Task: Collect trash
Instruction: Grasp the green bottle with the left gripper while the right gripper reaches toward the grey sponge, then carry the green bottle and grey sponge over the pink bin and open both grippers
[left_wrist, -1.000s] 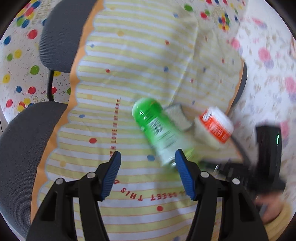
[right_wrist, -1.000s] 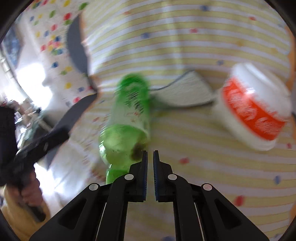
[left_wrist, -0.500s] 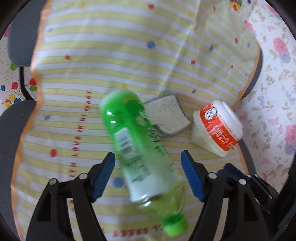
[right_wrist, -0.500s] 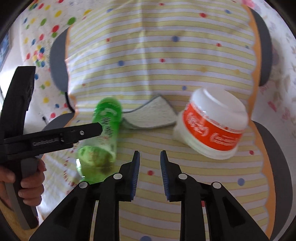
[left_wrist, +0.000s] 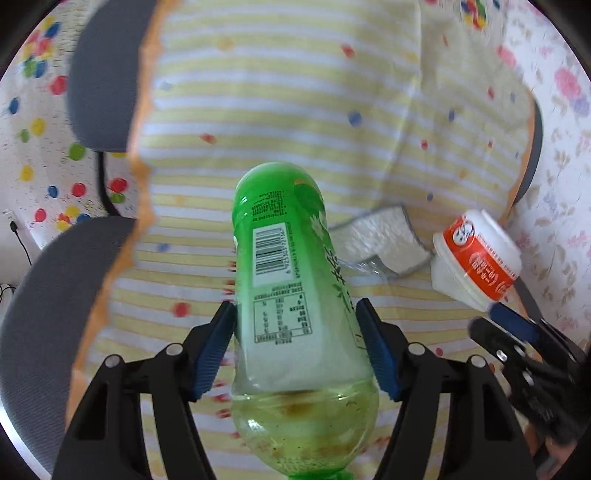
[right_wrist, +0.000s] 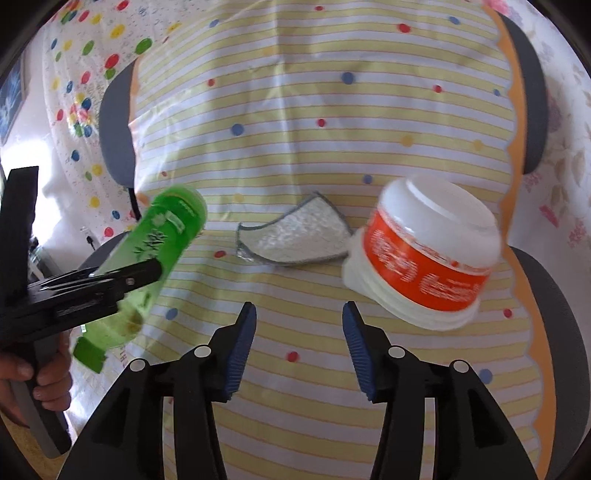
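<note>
Left gripper (left_wrist: 297, 349) astride green bottle (left_wrist: 284, 266).

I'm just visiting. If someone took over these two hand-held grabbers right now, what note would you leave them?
Left gripper: jaws have just been closing; pads sit against both sides of the green bottle.
Right gripper: jaws have just been opening, nothing between them; it points at the striped cloth.
Things: orange-and-white tub lies tipped on the cloth, with the silver wrapper between it and the bottle.
Done: bottle gripped.
Left: carry the bottle off, then tub and wrapper. No bin is in view.
</note>
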